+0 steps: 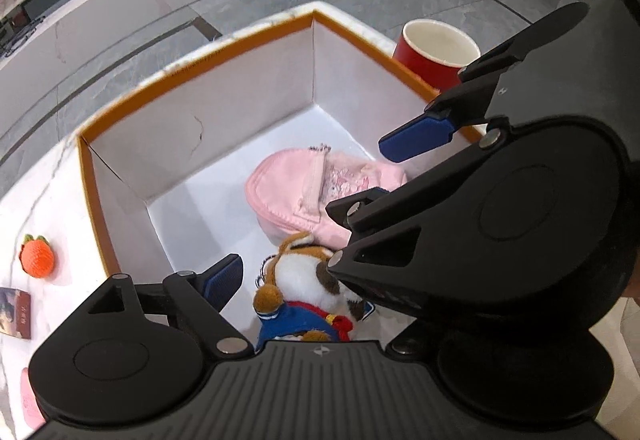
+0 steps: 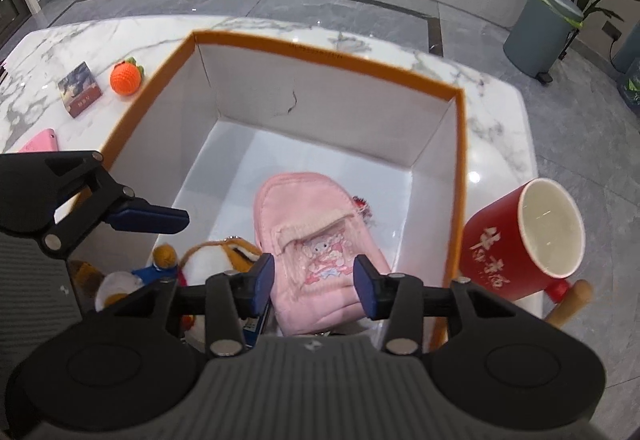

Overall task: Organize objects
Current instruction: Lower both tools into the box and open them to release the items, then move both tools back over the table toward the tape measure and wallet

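The left gripper (image 1: pixel 296 288) gapes wide over the plush toy (image 1: pixel 308 280) in the box (image 2: pixel 328 54); nothing is gripped. The right gripper (image 2: pixel 315 282) stands partly open above the pink pouch (image 2: pixel 320 240), its pads clear.

From my feed the plush toy (image 1: pixel 304 280) is half hidden behind gripper housing at the bottom, the pink thing (image 2: pixel 40 142) is cut off at left, and the small box (image 2: pixel 80 88) has unreadable print.
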{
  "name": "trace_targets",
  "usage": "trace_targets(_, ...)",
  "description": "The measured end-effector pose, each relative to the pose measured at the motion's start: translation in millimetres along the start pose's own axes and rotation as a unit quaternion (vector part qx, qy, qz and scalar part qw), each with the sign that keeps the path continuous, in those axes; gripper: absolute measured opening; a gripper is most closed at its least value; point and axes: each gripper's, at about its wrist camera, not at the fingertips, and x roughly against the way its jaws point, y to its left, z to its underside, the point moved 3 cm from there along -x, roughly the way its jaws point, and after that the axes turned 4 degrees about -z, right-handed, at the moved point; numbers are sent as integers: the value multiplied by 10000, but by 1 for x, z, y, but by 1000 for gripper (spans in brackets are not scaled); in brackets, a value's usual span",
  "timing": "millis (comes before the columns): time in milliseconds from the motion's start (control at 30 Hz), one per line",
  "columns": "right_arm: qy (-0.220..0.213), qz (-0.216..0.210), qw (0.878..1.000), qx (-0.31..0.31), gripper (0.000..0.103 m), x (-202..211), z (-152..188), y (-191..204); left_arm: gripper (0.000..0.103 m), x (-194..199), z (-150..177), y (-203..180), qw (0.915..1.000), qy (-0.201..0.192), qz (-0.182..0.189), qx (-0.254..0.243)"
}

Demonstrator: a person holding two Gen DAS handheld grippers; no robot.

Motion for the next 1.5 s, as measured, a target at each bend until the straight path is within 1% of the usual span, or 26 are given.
trace_targets(100, -65, 56, 10000, 28, 50, 12, -4, 1, 102, 11, -8, 1, 10000, -98, -8, -13)
trace_targets(467, -347, 209, 9990, 162, 51, 62, -22, 15, 102, 54, -21, 13, 9988, -463, -121, -53)
trace_targets(700, -550, 285, 9975, 326, 53, 95, -36, 40, 102, 89, -13, 36, 9972, -710, -234, -39)
trace_targets(867, -661, 313, 9961, 495, 53, 109, -48, 72, 102, 105, 0, 61, 9962, -810, -314, 27)
trace_targets(1100, -703, 218, 9944, 752, 56, 107, -63, 125, 102, 116, 27, 102, 9958, -802, -425, 85)
trace_targets(1367, -579, 154, 9914, 1167, 57, 84, -75, 191, 102, 113, 62, 149, 9957, -738, -429, 351)
trace_targets(1500, -486, 134, 9902, 1302, 62, 66, -80, 221, 102, 105, 80, 173, 9958, -651, -436, 478)
